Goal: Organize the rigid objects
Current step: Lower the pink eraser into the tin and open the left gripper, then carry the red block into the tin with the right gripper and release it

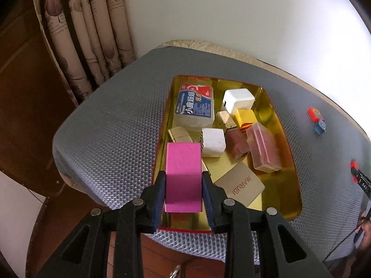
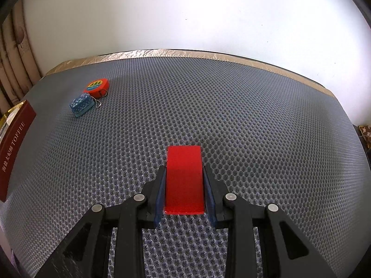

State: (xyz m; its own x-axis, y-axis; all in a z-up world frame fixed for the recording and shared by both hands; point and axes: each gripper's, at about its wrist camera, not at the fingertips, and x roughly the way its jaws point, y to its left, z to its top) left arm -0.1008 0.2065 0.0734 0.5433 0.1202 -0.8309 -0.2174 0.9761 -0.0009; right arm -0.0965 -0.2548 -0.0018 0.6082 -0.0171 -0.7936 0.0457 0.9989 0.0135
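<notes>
My left gripper point(image 1: 183, 180) is shut on a pink block point(image 1: 183, 173), held over the near left corner of a gold tin tray point(image 1: 281, 125). Inside the tray lie several small boxes: a blue and white pack point(image 1: 194, 106), a white charger cube point(image 1: 238, 100), a white block point(image 1: 213, 142), a yellow block point(image 1: 246, 117), a pinkish clear case point(image 1: 263, 147) and a tan MARUBI card box point(image 1: 240, 186). In the right wrist view my right gripper point(image 2: 184, 176) is shut on a red block point(image 2: 184, 176) just above the grey mesh mat point(image 2: 231, 115).
A round red tape measure point(image 2: 97, 85) and a small blue tin point(image 2: 81, 104) lie on the mat at the far left, also seen as red point(image 1: 313, 113) and blue point(image 1: 319, 127) items. The tray's red TOFFEE side point(image 2: 14, 148) is at the left edge. Curtains point(image 1: 92, 34) hang behind.
</notes>
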